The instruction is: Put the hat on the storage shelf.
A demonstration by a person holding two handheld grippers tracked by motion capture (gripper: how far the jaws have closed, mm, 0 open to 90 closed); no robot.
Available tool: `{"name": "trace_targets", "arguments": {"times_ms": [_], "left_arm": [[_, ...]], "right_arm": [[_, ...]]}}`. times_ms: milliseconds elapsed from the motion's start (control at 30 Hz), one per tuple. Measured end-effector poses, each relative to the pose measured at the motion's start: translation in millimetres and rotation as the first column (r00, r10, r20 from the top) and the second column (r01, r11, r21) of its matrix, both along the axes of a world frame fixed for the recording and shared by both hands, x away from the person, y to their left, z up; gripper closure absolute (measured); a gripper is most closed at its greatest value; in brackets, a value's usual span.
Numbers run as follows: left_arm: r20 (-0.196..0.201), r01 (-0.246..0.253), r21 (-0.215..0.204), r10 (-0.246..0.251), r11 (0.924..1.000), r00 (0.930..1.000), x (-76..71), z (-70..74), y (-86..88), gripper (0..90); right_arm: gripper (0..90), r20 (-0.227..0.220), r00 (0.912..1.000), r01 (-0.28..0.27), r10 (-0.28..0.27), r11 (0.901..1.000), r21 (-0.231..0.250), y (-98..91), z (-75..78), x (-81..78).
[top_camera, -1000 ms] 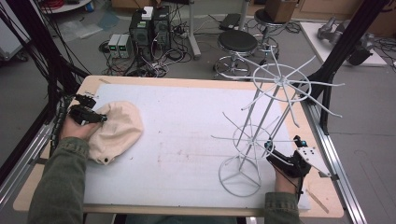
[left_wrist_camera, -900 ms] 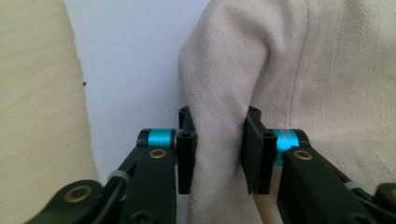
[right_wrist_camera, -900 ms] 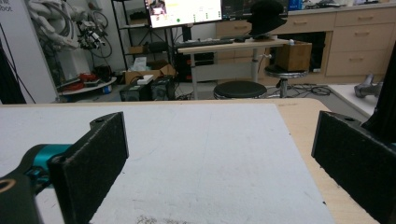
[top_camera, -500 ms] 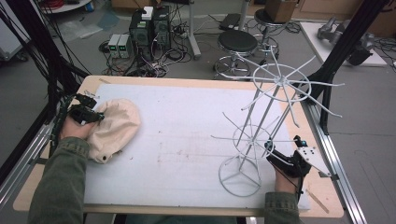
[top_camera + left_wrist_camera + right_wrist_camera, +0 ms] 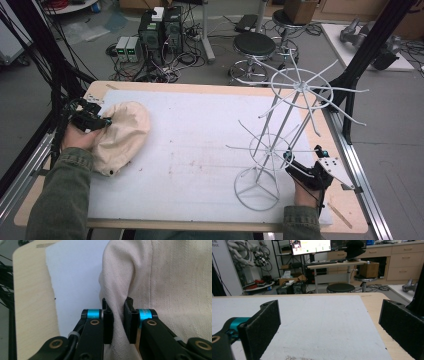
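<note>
Since a second ago the left tongs [image 5: 102,121] have drawn the cream cloth hat [image 5: 120,135] a little toward the far left corner of the surface [image 5: 50,200], and the cloth has bunched narrower; the right side has not shifted.

In the left gripper view the left tongs [image 5: 117,315] are pressed together on a fold of the hat [image 5: 175,282], the cream cloth pinched between the two black pads. The person's left hand [image 5: 77,137] holds that gripper at the left edge of the white mat [image 5: 190,150], with the hat lying on the mat just to its right and touching the hand.

The right tongs [image 5: 290,162] stand wide apart and hold nothing; in the right gripper view their padded jaws frame bare mat [image 5: 319,325]. From above they sit just beside the lower part of the white wire rack [image 5: 280,135], near its round base; whether they touch a wire I cannot tell. The rack stands upright on the right side of the mat, well apart from the hat. Beyond the surface are stools [image 5: 255,47] and electronics boxes [image 5: 150,35] on the floor.
</note>
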State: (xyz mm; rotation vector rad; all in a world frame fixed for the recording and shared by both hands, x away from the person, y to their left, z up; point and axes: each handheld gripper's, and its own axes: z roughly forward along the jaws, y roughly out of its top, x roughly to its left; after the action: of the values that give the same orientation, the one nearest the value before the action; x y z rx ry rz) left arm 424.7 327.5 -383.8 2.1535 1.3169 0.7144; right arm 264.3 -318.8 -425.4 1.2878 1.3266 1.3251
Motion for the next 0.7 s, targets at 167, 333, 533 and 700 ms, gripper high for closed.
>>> {"name": "trace_targets", "arguments": {"times_ms": [167, 333, 533, 700], "left_arm": [[0.051, 0.019, -0.021, -0.018, 0.9996, 0.9986, -8.5, 10.6, -2.1, 81.0], [0.099, 0.047, -0.039, -0.043, 0.9981, 0.9942, -18.5, 21.4, -4.8, 81.0], [0.172, 0.086, -0.046, -0.077, 0.9952, 0.9822, -32.3, 41.5, -10.3, 80.9], [0.243, 0.108, -0.069, -0.089, 0.9917, 0.9661, -41.4, 55.3, -12.2, 80.9]], "right_arm": [[2.9, 0.002, 1.0, 0.004, -0.004, 1.0, 0.002, -0.1, -0.2, 0.4], [2.9, 0.002, 1.0, 0.001, -0.001, 1.0, -0.001, 0.0, 0.0, 0.0], [2.9, 0.001, 1.0, 0.002, -0.002, 1.0, 0.0, 0.1, -0.1, 0.4], [2.9, -0.004, 1.0, 0.0, 0.0, 1.0, 0.003, 0.4, -0.2, 0.4]]}}
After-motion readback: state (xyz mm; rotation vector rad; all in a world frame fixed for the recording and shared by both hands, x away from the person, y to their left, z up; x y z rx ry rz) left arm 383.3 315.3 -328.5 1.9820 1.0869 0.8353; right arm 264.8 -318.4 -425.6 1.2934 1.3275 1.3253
